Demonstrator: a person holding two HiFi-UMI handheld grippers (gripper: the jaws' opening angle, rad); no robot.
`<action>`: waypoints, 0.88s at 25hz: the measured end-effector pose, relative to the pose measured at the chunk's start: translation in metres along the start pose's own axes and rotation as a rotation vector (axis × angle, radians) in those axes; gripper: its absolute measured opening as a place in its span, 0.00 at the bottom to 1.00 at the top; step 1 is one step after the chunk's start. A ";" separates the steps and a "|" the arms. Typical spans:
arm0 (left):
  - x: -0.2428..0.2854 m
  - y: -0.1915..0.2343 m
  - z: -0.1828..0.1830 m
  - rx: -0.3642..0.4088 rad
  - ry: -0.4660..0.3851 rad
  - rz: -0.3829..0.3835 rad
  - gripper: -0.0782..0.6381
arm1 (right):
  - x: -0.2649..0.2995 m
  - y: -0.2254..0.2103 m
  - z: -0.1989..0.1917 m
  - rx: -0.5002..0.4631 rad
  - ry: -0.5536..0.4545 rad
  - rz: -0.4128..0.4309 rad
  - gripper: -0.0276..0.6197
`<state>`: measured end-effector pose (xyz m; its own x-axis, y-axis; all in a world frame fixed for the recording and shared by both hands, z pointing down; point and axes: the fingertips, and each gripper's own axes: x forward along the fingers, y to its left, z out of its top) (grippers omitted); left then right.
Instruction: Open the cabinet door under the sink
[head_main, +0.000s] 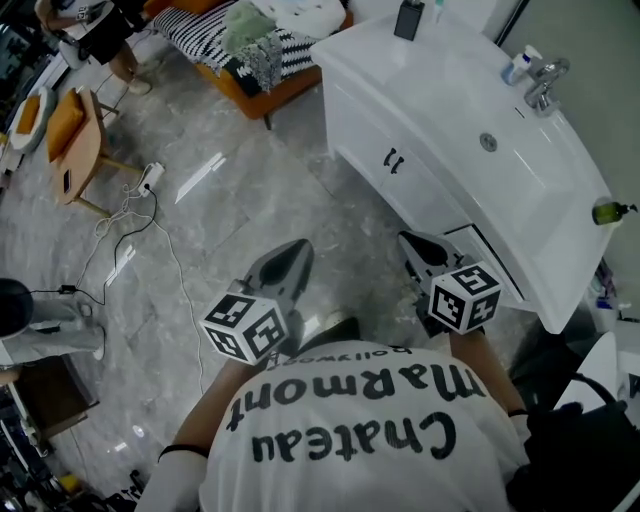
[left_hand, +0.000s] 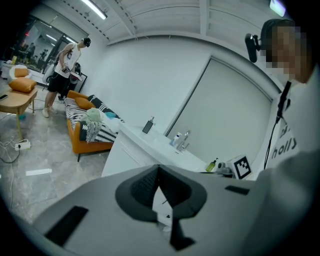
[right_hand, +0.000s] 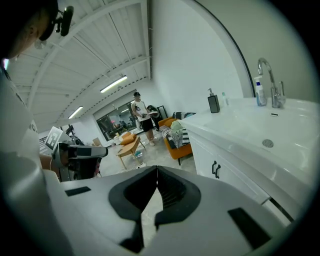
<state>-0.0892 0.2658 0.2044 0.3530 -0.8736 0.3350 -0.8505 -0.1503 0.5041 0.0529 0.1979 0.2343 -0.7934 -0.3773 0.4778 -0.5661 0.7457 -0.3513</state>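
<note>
Hidden: in the head view the near end of the white cabinet (head_main: 420, 190) sits behind the right gripper (head_main: 405, 238) and its marker cube. The wearer's printed white shirt (head_main: 350, 440) fills that view's lower edge and covers both arms.
Hard to make out: a dark-edged panel (head_main: 490, 255) lies under the counter's near end, and I cannot tell whether it is a door or a drawer.
Cut off: the floor-level part of the cabinet is blocked by each gripper's own grey body in both gripper views.
Left gripper (head_main: 303, 246): its jaws are pressed together with nothing between them (left_hand: 159, 170). It hangs over the marble floor (head_main: 200, 200), touching nothing, well apart from the cabinet.
Right gripper: its jaws are likewise closed and empty (right_hand: 157, 170). It is nearer the cabinet than the left one and is not in contact with it.
Cabinet door (head_main: 375, 145): it is closed under the sink (head_main: 500, 150), with two dark handles (right_hand: 216, 170) side by side. It lies ahead of both grippers.
Counter: a faucet (head_main: 545, 85) stands at the back edge.
</note>
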 end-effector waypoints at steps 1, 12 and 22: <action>0.000 0.004 0.002 0.002 0.003 -0.006 0.12 | 0.004 0.001 0.001 0.003 -0.001 -0.003 0.06; 0.048 0.039 0.039 0.068 -0.019 -0.040 0.12 | 0.015 -0.038 -0.002 0.008 0.029 -0.141 0.06; 0.090 0.067 0.095 0.133 -0.037 -0.086 0.12 | 0.083 -0.082 0.033 0.101 -0.001 -0.157 0.06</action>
<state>-0.1514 0.1337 0.1929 0.4143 -0.8709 0.2644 -0.8627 -0.2832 0.4191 0.0260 0.0872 0.2764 -0.6939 -0.4848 0.5325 -0.7023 0.6190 -0.3517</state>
